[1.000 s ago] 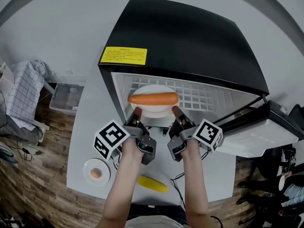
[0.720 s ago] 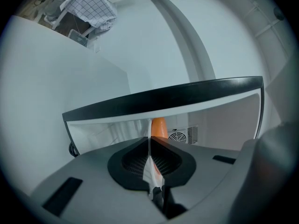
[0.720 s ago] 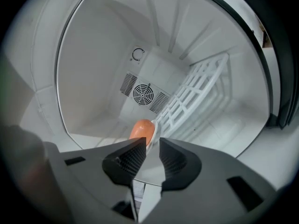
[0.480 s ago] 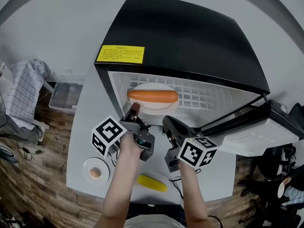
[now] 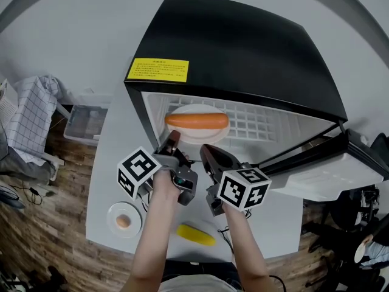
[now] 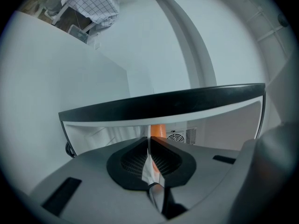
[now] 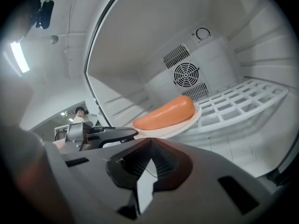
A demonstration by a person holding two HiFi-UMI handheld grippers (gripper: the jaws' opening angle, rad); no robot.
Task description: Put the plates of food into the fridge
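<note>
While the person's left forearm reaches up the middle of the head view, the left gripper pinches the near rim of the plate. The plate sits with its orange sausage on the wire shelf inside the open fridge. The right gripper hangs just right of the left one, near the plate, jaws pressed together on nothing. Only the right gripper view shows the fan vent on the back wall, while the left gripper view shows the white rim edge-on between narrow jaws. At lower left, the table bears a small plate and a yellow item.
</note>
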